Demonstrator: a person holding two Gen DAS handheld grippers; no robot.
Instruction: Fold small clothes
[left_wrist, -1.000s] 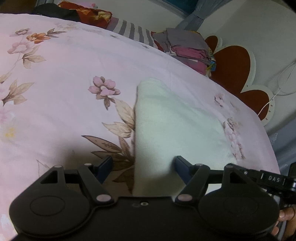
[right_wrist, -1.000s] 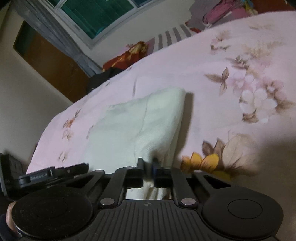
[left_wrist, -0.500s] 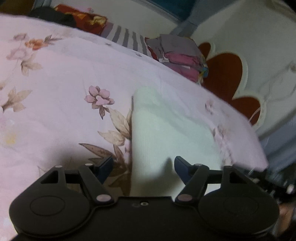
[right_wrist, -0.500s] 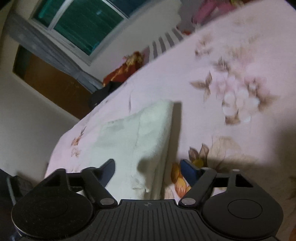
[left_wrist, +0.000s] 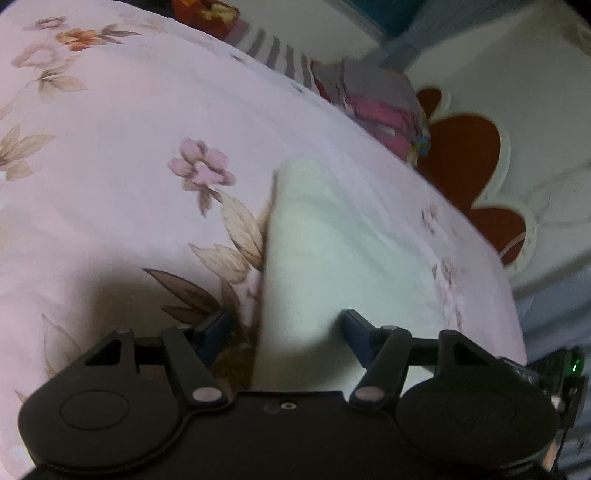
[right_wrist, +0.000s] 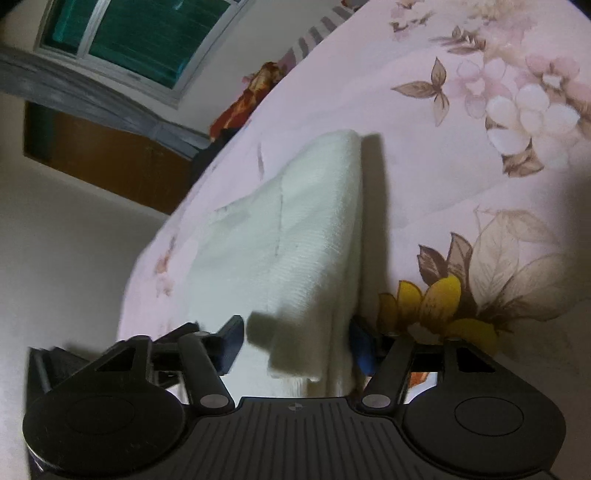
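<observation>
Released a moment ago, the white folded garment (right_wrist: 295, 236) now sits between the right gripper (right_wrist: 295, 341) fingers, which stand apart and are closing again around its near edge. Left gripper (left_wrist: 286, 332) fingers are wide, narrowing slightly over the cloth's other side. Garment lies on the floral bed (left_wrist: 110, 129); another fold seems next.

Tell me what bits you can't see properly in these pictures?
- Cloth, left view: its near end is hidden behind the left tongs.
- Cloth, right view: its near end is hidden behind the right tongs.
- Clothes pile, left view: blurred, so the items can't be told apart.
- Window, right view: cut off by the top edge.
</observation>
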